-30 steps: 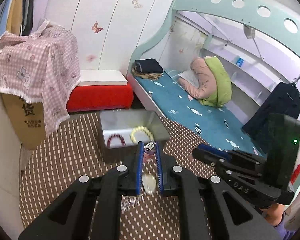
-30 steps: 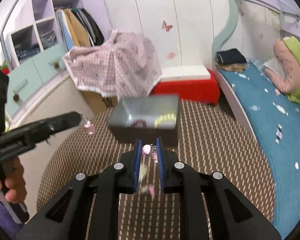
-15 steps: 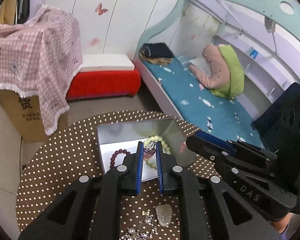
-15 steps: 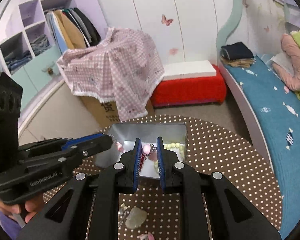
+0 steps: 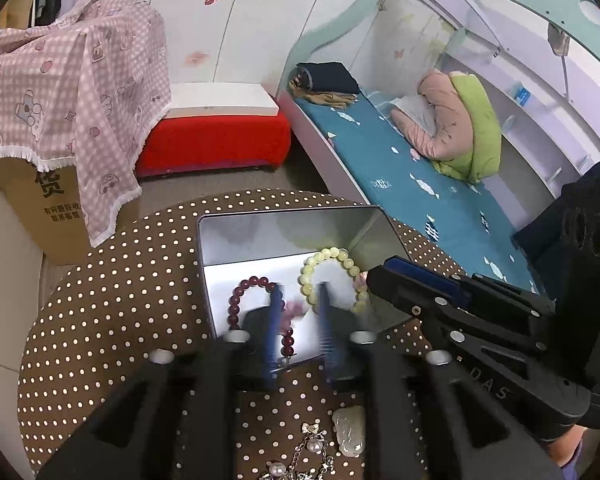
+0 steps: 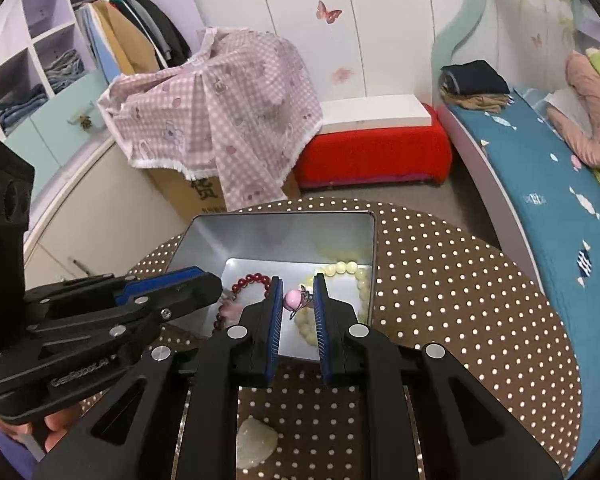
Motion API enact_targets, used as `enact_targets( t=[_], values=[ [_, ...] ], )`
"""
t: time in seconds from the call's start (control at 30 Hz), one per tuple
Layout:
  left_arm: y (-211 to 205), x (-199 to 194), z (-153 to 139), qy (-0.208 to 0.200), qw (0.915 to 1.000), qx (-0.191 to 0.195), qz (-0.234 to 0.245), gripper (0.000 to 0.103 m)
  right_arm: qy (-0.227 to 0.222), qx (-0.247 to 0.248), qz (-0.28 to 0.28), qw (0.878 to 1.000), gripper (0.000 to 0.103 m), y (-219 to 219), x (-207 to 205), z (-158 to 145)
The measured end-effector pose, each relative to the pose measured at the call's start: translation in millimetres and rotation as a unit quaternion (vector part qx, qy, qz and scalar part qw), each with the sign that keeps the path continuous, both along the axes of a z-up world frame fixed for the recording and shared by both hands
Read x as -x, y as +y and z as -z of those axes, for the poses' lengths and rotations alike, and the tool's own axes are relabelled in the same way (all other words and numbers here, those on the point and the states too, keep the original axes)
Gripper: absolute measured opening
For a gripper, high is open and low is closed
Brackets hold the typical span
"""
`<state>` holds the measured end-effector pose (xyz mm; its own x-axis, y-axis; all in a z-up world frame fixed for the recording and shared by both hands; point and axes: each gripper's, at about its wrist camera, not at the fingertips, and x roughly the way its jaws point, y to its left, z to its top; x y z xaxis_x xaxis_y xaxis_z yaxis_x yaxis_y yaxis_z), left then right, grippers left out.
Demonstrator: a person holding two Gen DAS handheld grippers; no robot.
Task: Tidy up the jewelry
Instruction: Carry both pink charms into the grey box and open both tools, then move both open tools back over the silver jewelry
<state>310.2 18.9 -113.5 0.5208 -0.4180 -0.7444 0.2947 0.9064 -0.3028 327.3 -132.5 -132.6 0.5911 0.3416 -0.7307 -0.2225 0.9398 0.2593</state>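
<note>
Landmark taken: the metal tin [image 6: 284, 236] on the dotted tablecloth [image 6: 460, 320].

Progress, as judged: partly done. Already lying in the tin: a dark red bead bracelet [image 5: 236, 300] and a pale yellow bead bracelet [image 5: 332, 256]. Still left outside the tin, on the cloth at its near side: a pale stone pendant [image 5: 350, 432] and a silver chain with pearls [image 5: 308, 452].

Left gripper [image 5: 300, 320]: held over the near part of the tin, blurred. Its jaws have just been opening and are now parted; a small pink piece [image 5: 294, 308] is seen between them, apparently released and dropping toward the tin floor. Contact with the pads cannot be told through the blur.

Right gripper [image 6: 296, 304]: also over the tin, above the yellow bracelet. A pink bead earring [image 6: 294, 300] is pinched between nearly closed pads, not yet dropped.
</note>
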Motion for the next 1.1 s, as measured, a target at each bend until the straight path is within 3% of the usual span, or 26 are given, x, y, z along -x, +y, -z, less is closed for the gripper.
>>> enact_targets(
  t=[0.03, 0.07, 0.53, 0.6, 0.63, 0.67, 0.7, 0.73, 0.97, 1.1],
  values=[
    [1.2, -0.2, -0.3, -0.001, 1.0, 0.001, -0.002, 0.042, 0.001, -0.001, 0.001, 1.0, 0.016, -0.2, 0.0, 0.8],
    [1.1, 1.0, -1.6, -0.004, 1.0, 0.003, -0.001, 0.044, 0.002, -0.001, 0.001, 1.0, 0.016, -1.4, 0.3, 1.4],
    [10.4, 17.4, -16.1, -0.016, 0.9996, 0.002, -0.021, 0.047, 0.001, -0.009, 0.0, 1.0, 0.018, -0.6, 8.8, -3.8],
    [13.7, 24.8, -21.2, -0.024, 0.9993, 0.005, -0.027, 0.057, -0.008, -0.007, 0.005, 1.0, 0.019, -2.6, 15.4, -10.8],
    [16.3, 30.5, -25.8, -0.034, 0.9988, 0.006, -0.033, 0.062, -0.012, -0.006, 0.006, 1.0, 0.021, -4.0, 18.8, -14.4],
    [18.0, 34.5, -28.5, -0.04, 0.9986, 0.006, -0.036, 0.063, -0.017, -0.005, 0.006, 1.0, 0.03, -5.4, 23.5, -18.6],
    [20.5, 40.7, -33.5, -0.047, 0.9982, 0.009, -0.036, 0.064, -0.027, -0.002, 0.011, 1.0, 0.045, -7.3, 30.8, -24.6],
    [22.8, 47.1, -38.1, -0.053, 0.9979, 0.011, -0.036, 0.064, -0.035, 0.001, 0.015, 0.999, 0.052, -9.0, 35.9, -29.6],
    [34.2, 112.9, -63.1, -0.14, 0.9877, -0.02, -0.067, 0.081, -0.091, 0.025, 0.03, 0.995, 0.061, -22.3, 93.6, -64.8],
    [39.6, 141.7, -55.4, -0.154, 0.9843, -0.034, -0.079, 0.083, -0.108, 0.054, 0.042, 0.992, 0.066, -29.6, 129.6, -63.3]
  ],
)
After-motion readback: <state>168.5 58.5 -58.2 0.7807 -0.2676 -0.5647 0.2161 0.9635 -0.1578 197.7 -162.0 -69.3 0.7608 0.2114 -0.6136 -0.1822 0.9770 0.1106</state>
